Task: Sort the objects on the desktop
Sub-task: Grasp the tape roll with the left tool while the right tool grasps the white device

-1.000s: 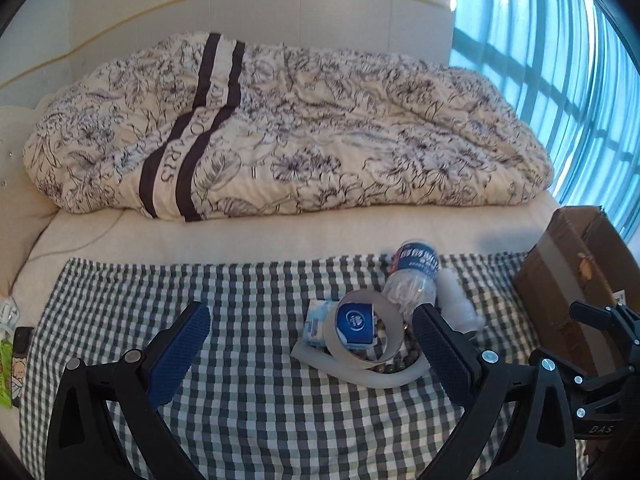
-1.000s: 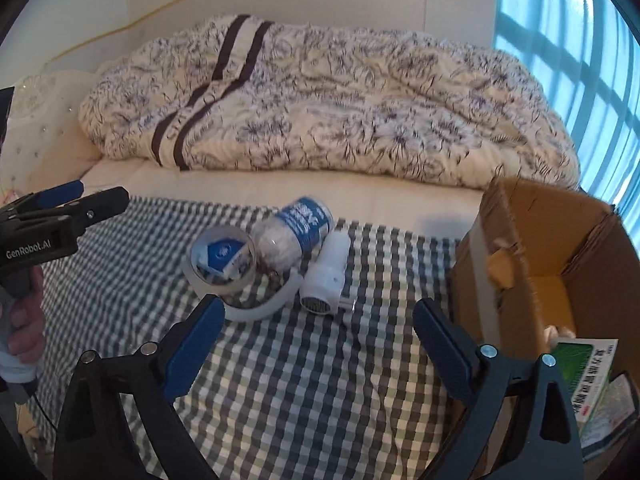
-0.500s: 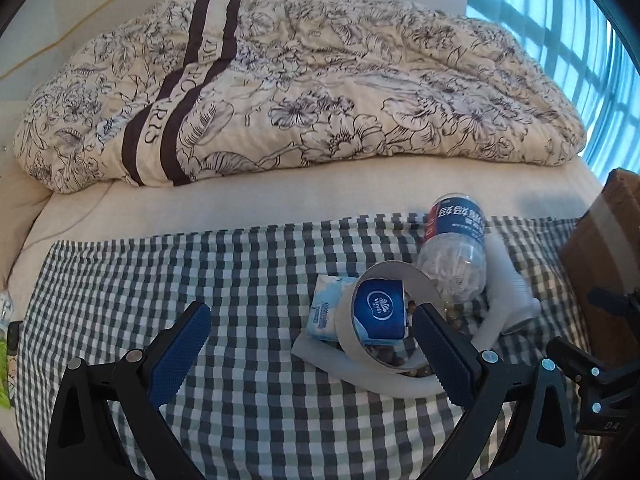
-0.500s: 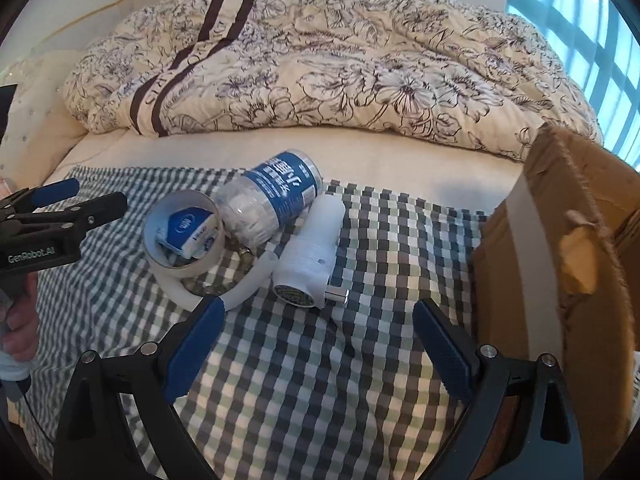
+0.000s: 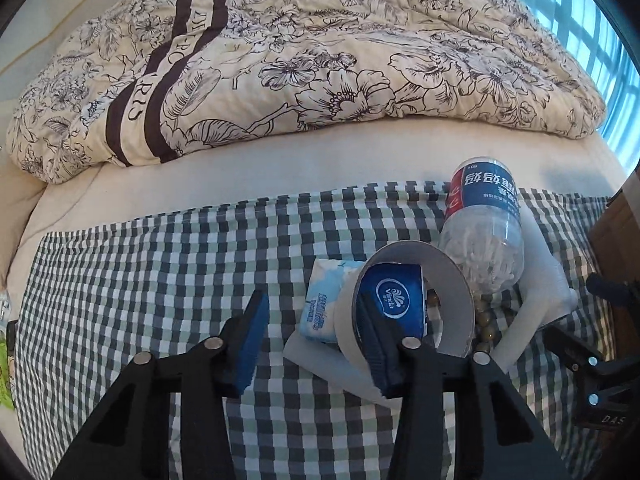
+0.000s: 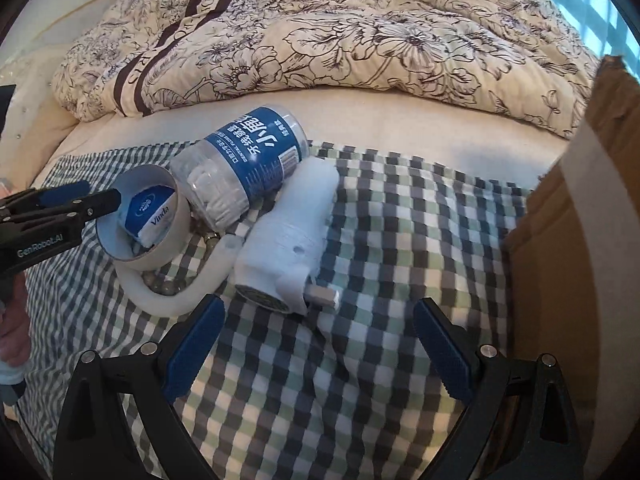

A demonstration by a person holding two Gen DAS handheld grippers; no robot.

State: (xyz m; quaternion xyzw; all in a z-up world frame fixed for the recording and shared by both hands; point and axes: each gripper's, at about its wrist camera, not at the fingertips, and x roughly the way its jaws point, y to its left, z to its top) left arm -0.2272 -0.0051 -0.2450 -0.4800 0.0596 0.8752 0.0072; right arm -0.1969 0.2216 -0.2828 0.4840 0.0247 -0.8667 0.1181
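A pile lies on the checked cloth [image 5: 160,264]: a beige tape roll [image 5: 452,276], a blue Vinda tissue pack [image 5: 394,300] inside it, a light blue tissue pack [image 5: 324,304], a clear jar with a blue label [image 5: 486,220], a white plug-in device [image 6: 292,232] and a white curved band [image 6: 168,300] over beads. My left gripper [image 5: 316,336] is partly closed but still open, its right finger inside the roll's ring, its left finger outside on the cloth. My right gripper [image 6: 320,344] is open and empty just in front of the white device.
A brown cardboard box [image 6: 580,240] stands at the right edge of the cloth. A folded floral duvet [image 5: 320,48] lies across the bed behind the pile. Small green packets [image 5: 6,384] lie at the left edge.
Both grippers moved forward toward the pile. My left gripper's jaws narrowed, and its right finger went inside the tape roll. The right gripper stayed wide open.
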